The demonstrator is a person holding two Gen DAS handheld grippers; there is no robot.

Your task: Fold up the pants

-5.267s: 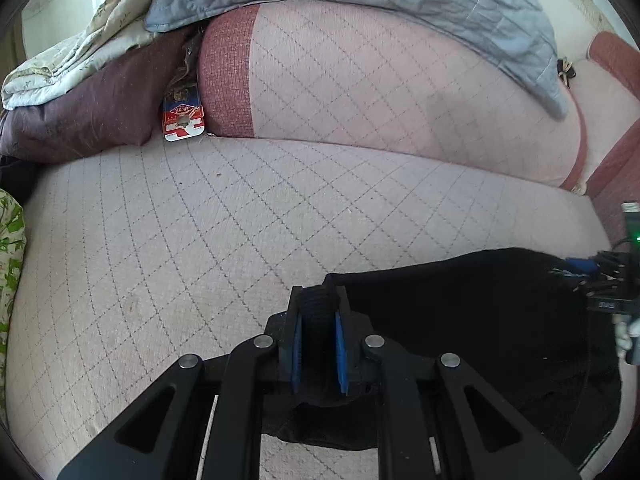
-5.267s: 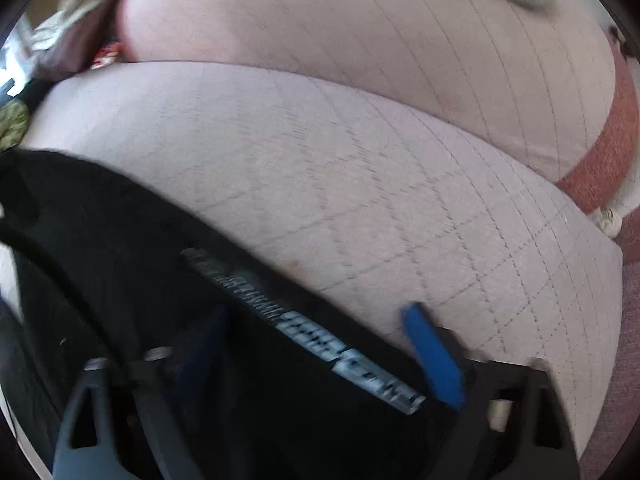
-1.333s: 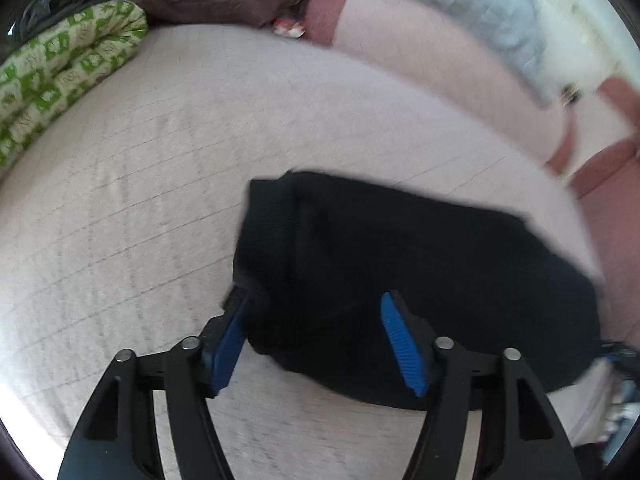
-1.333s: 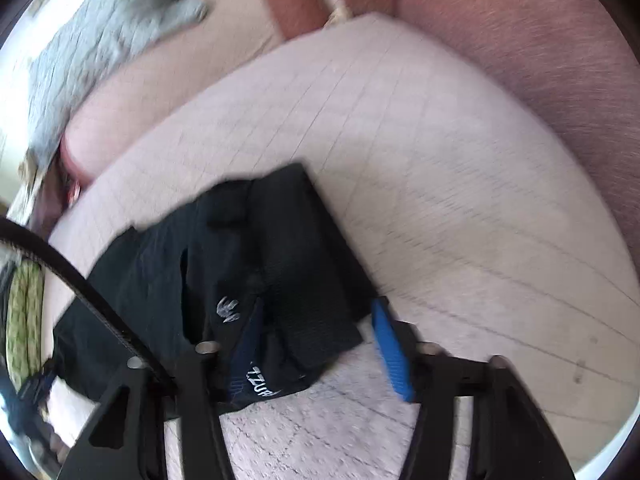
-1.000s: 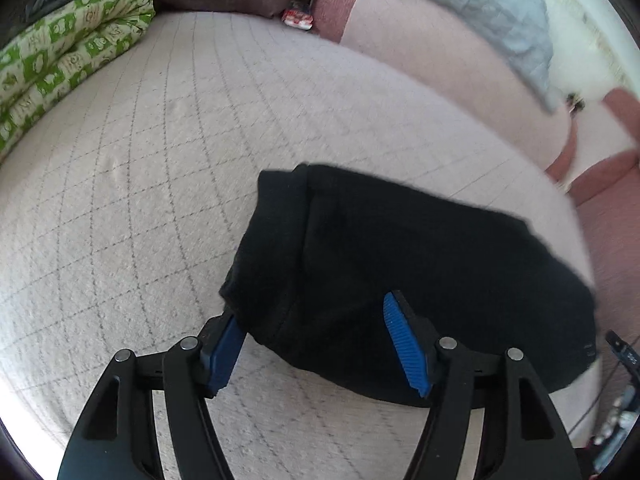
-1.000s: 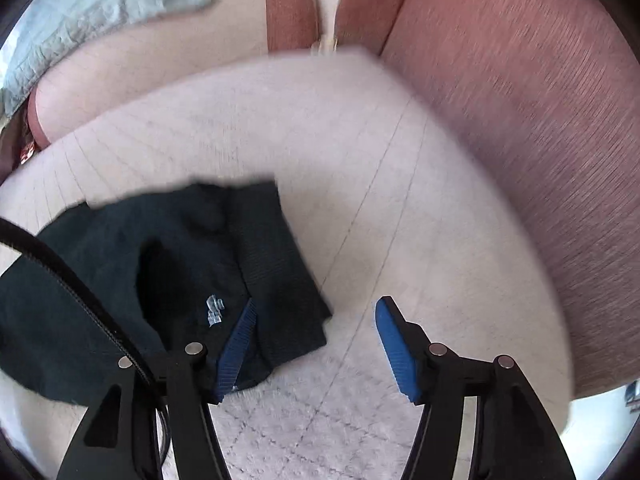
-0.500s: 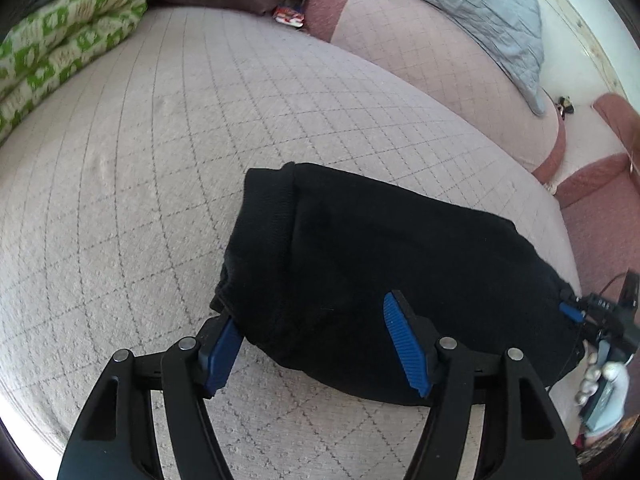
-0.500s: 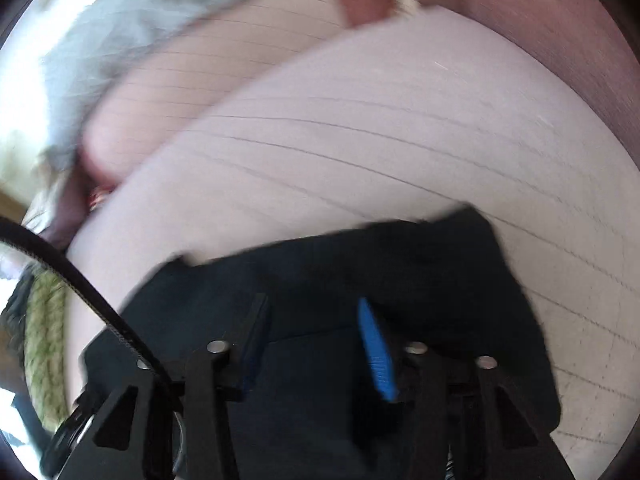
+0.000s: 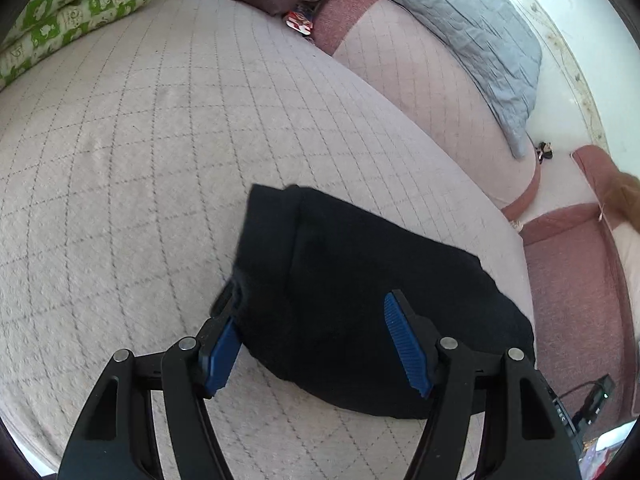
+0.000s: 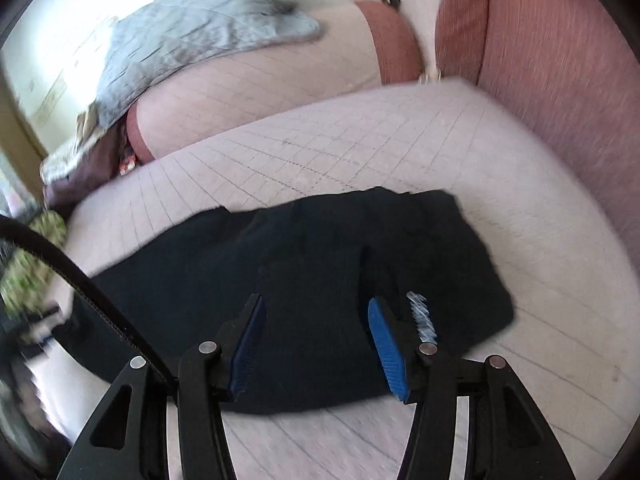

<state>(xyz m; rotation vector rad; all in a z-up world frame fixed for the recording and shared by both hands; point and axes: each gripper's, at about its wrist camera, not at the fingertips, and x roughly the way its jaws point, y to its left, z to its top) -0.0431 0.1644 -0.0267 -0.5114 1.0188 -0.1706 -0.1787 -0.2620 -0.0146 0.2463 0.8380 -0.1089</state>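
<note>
Two views: one from each wrist, both over the same sofa seat.
Left wrist, pants: black pants (image 9: pixel 372 292) lie folded in a thick bundle on the pale quilted seat (image 9: pixel 140 168).
Left wrist, left gripper: left gripper (image 9: pixel 316 344) has its jaws spread wide over the bundle's near edge, pads not pressing on the cloth.
Left wrist, surroundings: grey quilt (image 9: pixel 448 28) drapes the backrest; green patterned blanket (image 9: pixel 72 20) lies at far left.
Right wrist, pants: the bundle (image 10: pixel 304 280) lies across the seat, white print (image 10: pixel 420 316) near its right end.
Right wrist, right gripper: right gripper (image 10: pixel 320 344) has just been opening, jaws apart above the cloth, gripping nothing.
</note>
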